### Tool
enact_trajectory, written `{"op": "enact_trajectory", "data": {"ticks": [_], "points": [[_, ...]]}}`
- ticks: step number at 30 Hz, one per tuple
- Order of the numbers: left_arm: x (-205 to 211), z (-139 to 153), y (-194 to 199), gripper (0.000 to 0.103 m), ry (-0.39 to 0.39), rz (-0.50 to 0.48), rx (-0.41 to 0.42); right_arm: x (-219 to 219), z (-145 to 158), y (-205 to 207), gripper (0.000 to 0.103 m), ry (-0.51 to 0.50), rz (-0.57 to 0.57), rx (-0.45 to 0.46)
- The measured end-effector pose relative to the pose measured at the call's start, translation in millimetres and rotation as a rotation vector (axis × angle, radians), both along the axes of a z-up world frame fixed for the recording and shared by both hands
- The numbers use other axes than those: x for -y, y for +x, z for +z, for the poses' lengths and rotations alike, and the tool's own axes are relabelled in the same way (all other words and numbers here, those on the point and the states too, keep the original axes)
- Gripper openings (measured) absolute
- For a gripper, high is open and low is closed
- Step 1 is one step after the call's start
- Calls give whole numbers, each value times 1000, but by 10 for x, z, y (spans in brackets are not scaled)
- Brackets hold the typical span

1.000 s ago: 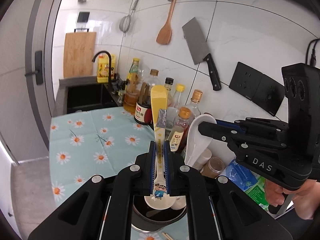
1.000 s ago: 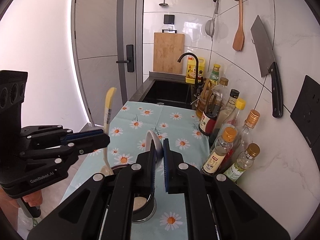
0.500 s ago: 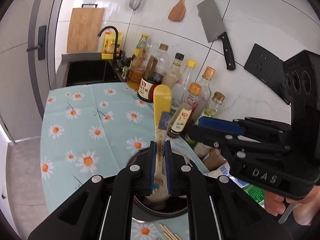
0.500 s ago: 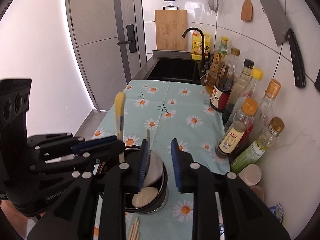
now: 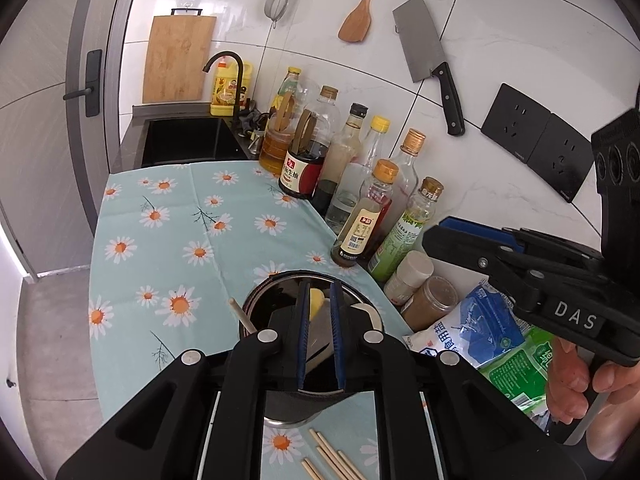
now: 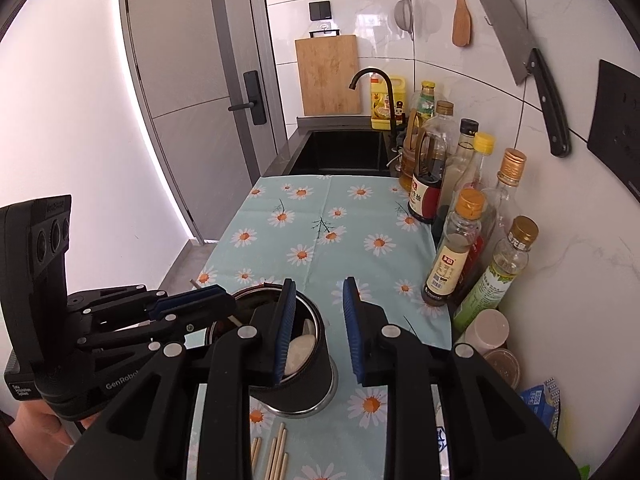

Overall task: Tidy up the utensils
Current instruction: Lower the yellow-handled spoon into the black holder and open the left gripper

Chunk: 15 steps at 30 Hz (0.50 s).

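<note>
The left gripper [image 5: 319,322] hangs over the mouth of a dark metal utensil cup [image 6: 316,376], its blue pads close together with the yellow handle of a spoon [image 5: 316,304] between them — whether the pads press on it cannot be told from this angle. The handle's tip shows just above the cup's rim, the rest sunk inside.

The right gripper [image 6: 316,332] stands with its jaws apart, nothing between them; its left finger reaches over the cup's rim and its right finger lies outside the cup's wall. They have just been opening. Pale rounded spoon ends [image 6: 298,350] rest inside the cup beside that inner finger. A single wooden chopstick [image 5: 242,316] leans out over the cup's left rim in the left wrist view.

The cup sits on a daisy-print cloth [image 6: 320,216] covering the desk, near its front edge. More loose chopsticks [image 6: 276,452] lie flat on the cloth just in front of the cup.

Along the desk's right edge, against the tiled wall, stands a row of sauce and oil bottles [image 5: 362,216], with two small jars [image 5: 412,276] and plastic packets [image 5: 492,332] nearer the front. A cleaver [image 5: 428,60] and a wooden spatula [image 5: 360,12] hang on the wall — beyond the cloth's far edge are a black sink [image 6: 340,152] and a cutting board [image 6: 328,74].
</note>
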<state>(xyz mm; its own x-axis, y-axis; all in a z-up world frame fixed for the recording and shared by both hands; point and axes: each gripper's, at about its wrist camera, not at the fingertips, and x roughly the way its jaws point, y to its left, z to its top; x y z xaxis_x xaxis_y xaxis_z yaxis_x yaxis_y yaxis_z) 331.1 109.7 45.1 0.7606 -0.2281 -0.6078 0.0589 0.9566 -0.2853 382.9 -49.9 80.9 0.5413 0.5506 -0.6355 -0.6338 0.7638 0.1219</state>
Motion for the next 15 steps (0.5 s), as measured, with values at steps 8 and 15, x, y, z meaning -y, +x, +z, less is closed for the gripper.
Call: {"op": "enact_trajectory", "data": {"ticks": [8, 15], "points": [[83, 121, -205, 10, 26, 17, 6, 144, -41, -151, 26, -3, 0, -26], [169, 186, -408, 26, 38, 20, -4, 268, -99, -316, 26, 9, 24, -67]]}}
